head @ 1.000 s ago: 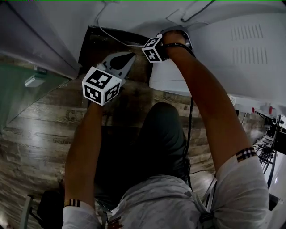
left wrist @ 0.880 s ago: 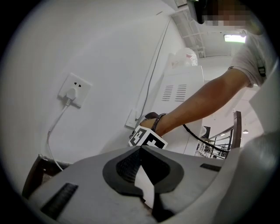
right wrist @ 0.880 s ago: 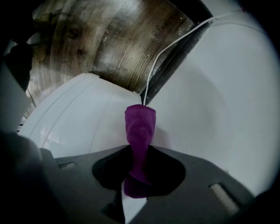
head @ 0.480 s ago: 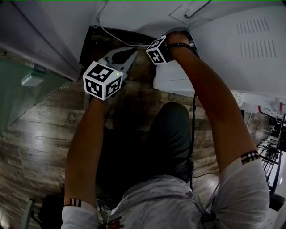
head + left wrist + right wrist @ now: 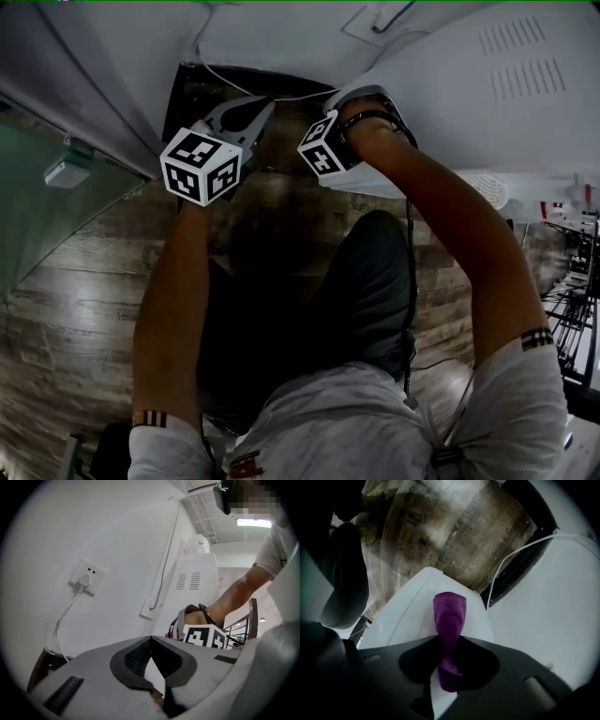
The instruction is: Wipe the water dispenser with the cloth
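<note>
The white water dispenser (image 5: 459,103) fills the upper right of the head view; its vented back (image 5: 193,581) shows in the left gripper view. My right gripper (image 5: 449,641) is shut on a purple cloth (image 5: 450,613), which lies pressed against a white face of the dispenser (image 5: 412,616). In the head view only that gripper's marker cube (image 5: 323,145) and the hand show, at the dispenser's left edge; the cloth is hidden there. My left gripper (image 5: 267,101) hangs shut and empty just left of the dispenser, its tips (image 5: 150,638) pointing at the white wall.
A wall socket with a plug (image 5: 87,577) and a white cable (image 5: 234,77) sit on the wall behind the dispenser. Wooden floor (image 5: 84,281) lies below, a glass panel (image 5: 42,211) at left, a metal rack (image 5: 574,272) at far right. The person's leg (image 5: 356,291) stands near the dispenser.
The right gripper's cube has slid down along the dispenser's left edge, nearer the person. The left gripper has drifted slightly left and stays shut.
</note>
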